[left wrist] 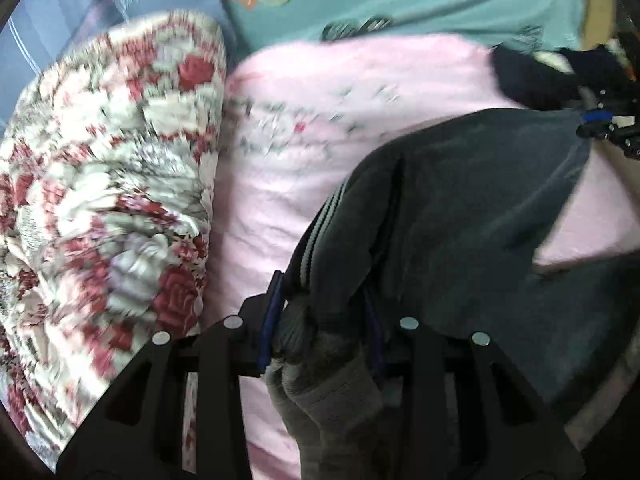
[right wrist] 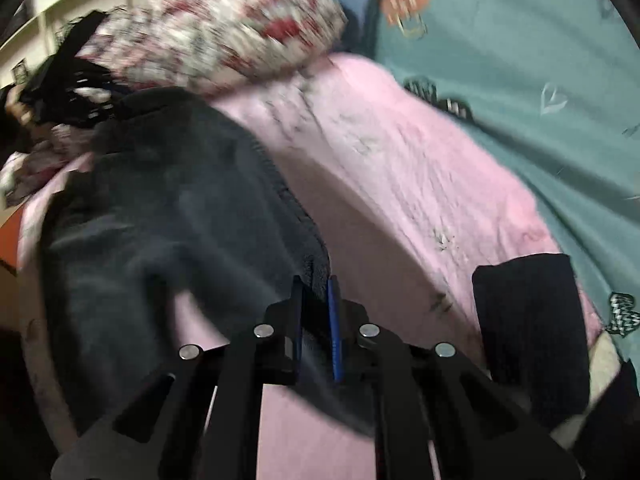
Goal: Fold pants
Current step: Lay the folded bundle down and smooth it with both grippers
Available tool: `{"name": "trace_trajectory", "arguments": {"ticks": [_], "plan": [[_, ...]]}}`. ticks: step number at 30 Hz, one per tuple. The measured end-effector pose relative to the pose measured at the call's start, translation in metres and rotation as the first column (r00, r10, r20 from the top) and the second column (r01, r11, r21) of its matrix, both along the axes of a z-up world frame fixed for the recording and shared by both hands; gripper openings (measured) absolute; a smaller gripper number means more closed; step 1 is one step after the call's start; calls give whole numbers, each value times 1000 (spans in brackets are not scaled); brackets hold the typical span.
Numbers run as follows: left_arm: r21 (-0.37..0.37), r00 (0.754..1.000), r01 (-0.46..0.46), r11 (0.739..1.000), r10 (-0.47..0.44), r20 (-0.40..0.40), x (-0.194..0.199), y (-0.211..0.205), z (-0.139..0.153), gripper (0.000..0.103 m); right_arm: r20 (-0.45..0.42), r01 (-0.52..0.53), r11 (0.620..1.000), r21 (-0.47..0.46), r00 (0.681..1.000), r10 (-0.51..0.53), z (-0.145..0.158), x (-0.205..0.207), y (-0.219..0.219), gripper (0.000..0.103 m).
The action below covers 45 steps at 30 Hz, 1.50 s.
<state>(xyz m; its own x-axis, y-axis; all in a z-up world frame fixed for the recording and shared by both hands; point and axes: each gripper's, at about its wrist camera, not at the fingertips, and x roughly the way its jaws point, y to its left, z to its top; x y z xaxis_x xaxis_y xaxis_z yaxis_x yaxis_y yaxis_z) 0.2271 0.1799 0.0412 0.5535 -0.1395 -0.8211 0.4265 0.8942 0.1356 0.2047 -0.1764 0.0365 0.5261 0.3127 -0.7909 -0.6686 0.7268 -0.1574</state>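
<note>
Dark grey fleece pants (left wrist: 460, 208) hang stretched over a pink blanket (left wrist: 320, 128). My left gripper (left wrist: 320, 308) is shut on one end of them, where ribbed grey cuff fabric bunches between the fingers. In the right wrist view the same pants (right wrist: 160, 208) spread to the left, and my right gripper (right wrist: 316, 300) is shut on their edge near a striped side seam. The other gripper (left wrist: 612, 120) shows at the far right of the left wrist view, holding the far corner. Both views are blurred by motion.
A red and white floral quilt (left wrist: 100, 184) is bunched at the left. A teal sheet (right wrist: 520, 60) with cartoon prints lies beyond the blanket. A folded black garment (right wrist: 528, 312) rests on the pink blanket (right wrist: 400, 152) at right. Shelves (right wrist: 60, 4) stand at the upper left.
</note>
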Motion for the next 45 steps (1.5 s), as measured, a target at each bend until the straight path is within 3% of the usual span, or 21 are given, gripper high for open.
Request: {"name": "trace_trajectory", "arguments": {"ticks": [3,6,9,13,17,19,22,25,27,28,30,33,37,40,42,45], "plan": [[-55,997,79,995,-77,31,-42,11,14,37,23,-37,998,44,999,36,12,-67,-7,11],[-99,994,110,989,-111,-5,-76,26,10,37,-21,-58,994,91,998,60,3,-128,-12,11],[-74,989,125,989,-131,-74,-101,27,-18,37,-108,-91,993,79,989,99,-31,-175,-6,11],[-26,974,177,984,-179,-141,-131,20,-57,40,-201,-68,997,20,977,71,-85,-202,2,12],[3,970,192,981,-190,-150,-150,20,-61,44,-179,-55,998,-1,982,54,-95,-213,8,18],[13,971,189,982,-185,-148,-155,23,-58,45,-213,-48,999,23,976,52,-93,-212,7,29],[6,974,179,984,-176,-143,-160,23,-43,45,-228,-62,997,34,971,68,-85,-217,6,33],[48,977,190,981,-184,-109,-162,20,-28,49,-246,-80,983,165,962,119,-57,-219,-4,35],[71,979,190,979,-184,-86,-163,19,-16,63,-217,-76,963,260,967,135,-37,-218,-7,44],[77,982,179,981,-174,-71,-166,19,-9,67,-209,-66,951,301,969,134,-30,-215,-7,53],[80,987,158,984,-154,-52,-164,22,1,70,-201,-49,934,354,971,127,-27,-203,5,54],[73,993,109,991,-105,-51,-162,27,8,70,-211,-19,949,314,973,89,-43,-185,36,54],[2,996,72,997,-72,-45,-158,22,25,71,-327,20,948,319,941,90,-72,-159,60,54],[-13,996,73,997,-73,-51,-154,-3,24,77,-387,-5,968,250,916,105,-87,-164,77,54],[-24,995,72,997,-74,-74,-150,-22,14,81,-387,-29,975,222,915,115,-90,-172,78,54],[46,975,19,999,-9,-222,-138,-44,-34,81,-400,-6,971,238,911,104,-86,-176,62,54]]}}
